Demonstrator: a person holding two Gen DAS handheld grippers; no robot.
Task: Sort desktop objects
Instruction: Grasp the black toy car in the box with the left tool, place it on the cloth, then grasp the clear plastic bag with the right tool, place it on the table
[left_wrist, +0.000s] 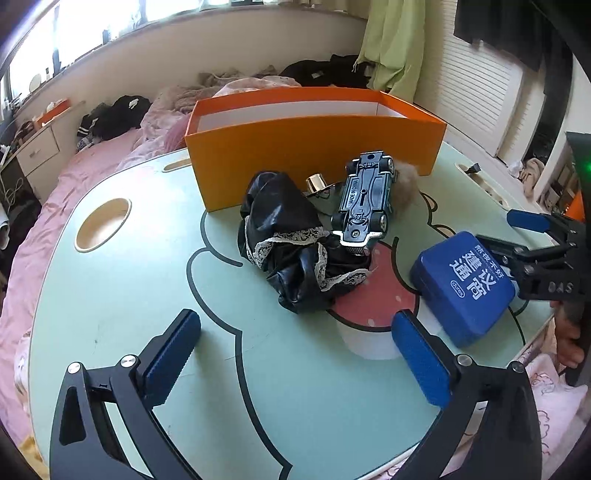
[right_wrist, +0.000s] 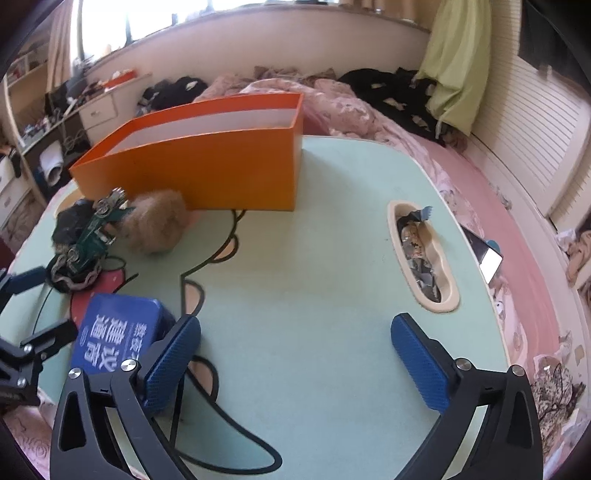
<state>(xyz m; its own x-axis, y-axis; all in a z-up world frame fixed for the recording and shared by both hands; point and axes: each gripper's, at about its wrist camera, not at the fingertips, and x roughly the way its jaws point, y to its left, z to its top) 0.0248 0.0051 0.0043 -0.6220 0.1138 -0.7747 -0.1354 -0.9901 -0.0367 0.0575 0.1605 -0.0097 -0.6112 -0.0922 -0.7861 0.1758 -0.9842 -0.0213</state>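
Note:
On the mint-green table (left_wrist: 110, 295) stands an open orange box (left_wrist: 314, 155). In front of it a toy car (left_wrist: 365, 199) lies upside down, resting on a crumpled black cloth with lace trim (left_wrist: 291, 240). A tan fluffy ball (left_wrist: 404, 184) sits beside the car. A blue tin (left_wrist: 463, 284) lies flat to the right. My left gripper (left_wrist: 295, 350) is open over bare table, short of the cloth. My right gripper (right_wrist: 295, 354) is open too, over bare table (right_wrist: 332, 258). The blue tin (right_wrist: 118, 332) lies just outside its left finger (right_wrist: 173, 362).
A small gold object (left_wrist: 317, 182) sits between the cloth and the box. The table has a round cup hole (left_wrist: 103, 223) and a long slot (right_wrist: 421, 254) filled with small items. A phone (right_wrist: 487, 258) lies on the pink bedding past the right edge.

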